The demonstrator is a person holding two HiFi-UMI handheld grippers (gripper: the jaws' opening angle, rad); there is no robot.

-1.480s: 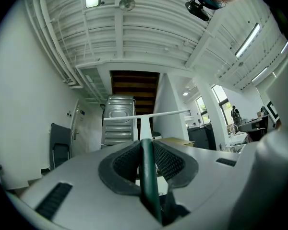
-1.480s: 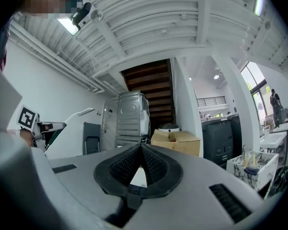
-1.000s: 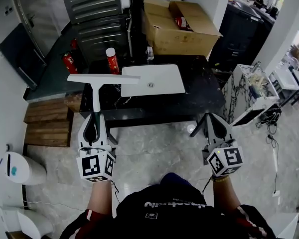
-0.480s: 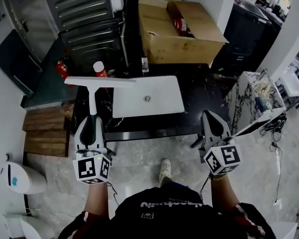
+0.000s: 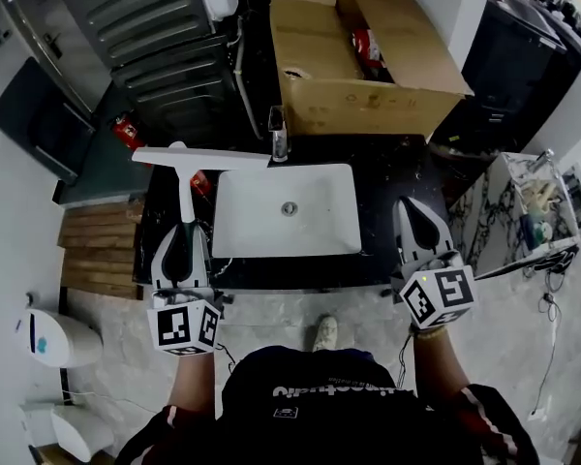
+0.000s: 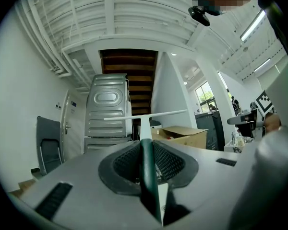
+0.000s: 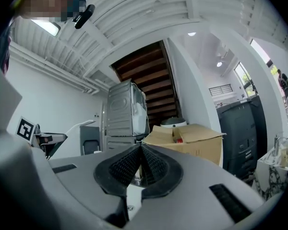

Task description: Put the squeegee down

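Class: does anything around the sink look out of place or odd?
An open cardboard box stands right behind the white sink and its faucet, an odd spot for it. Nothing looks spilled or broken.

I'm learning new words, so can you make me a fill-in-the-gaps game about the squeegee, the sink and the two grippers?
1. The left gripper holds the squeegee by its ____.
2. The right gripper is shut and holds ____.
3. The sink in the black counter is coloured ____.

Missing words: handle; nothing; white.
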